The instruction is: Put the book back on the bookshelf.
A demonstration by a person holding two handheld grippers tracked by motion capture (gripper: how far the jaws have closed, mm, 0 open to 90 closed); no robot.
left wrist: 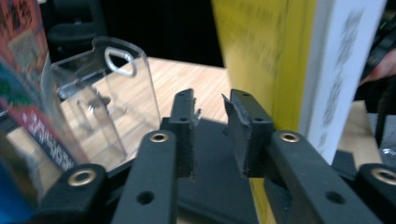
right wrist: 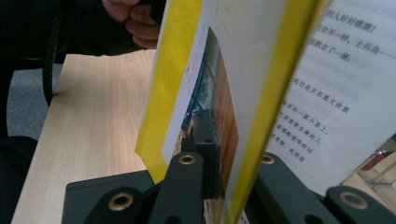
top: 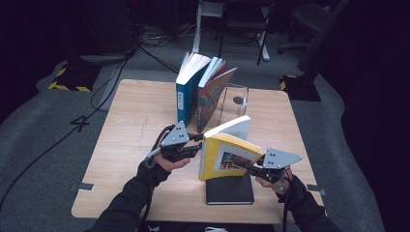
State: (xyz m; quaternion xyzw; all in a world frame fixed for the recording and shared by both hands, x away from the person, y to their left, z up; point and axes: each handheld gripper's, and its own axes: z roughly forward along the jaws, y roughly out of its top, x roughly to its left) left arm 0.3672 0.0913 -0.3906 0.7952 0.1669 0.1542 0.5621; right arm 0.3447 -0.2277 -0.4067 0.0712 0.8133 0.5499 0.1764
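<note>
A yellow-covered book (top: 225, 154) stands upright on its lower edge over a black book (top: 229, 191) that lies flat near the table's front. My right gripper (top: 241, 165) is shut on the yellow book's front cover from the right. In the right gripper view the cover (right wrist: 187, 70) runs between the jaws of my right gripper (right wrist: 229, 140), with printed pages to its right. My left gripper (top: 198, 145) sits just left of the book's spine. In its own view my left gripper (left wrist: 212, 105) is open with a narrow empty gap, and the yellow book (left wrist: 266, 56) is just to its right.
Behind, a blue book (top: 183, 99) and a red patterned book (top: 212, 94) lean beside a clear acrylic bookend (top: 234, 99) at mid-table. The wooden table (top: 130, 125) has bare room on its left half. Chairs and cables lie on the floor beyond.
</note>
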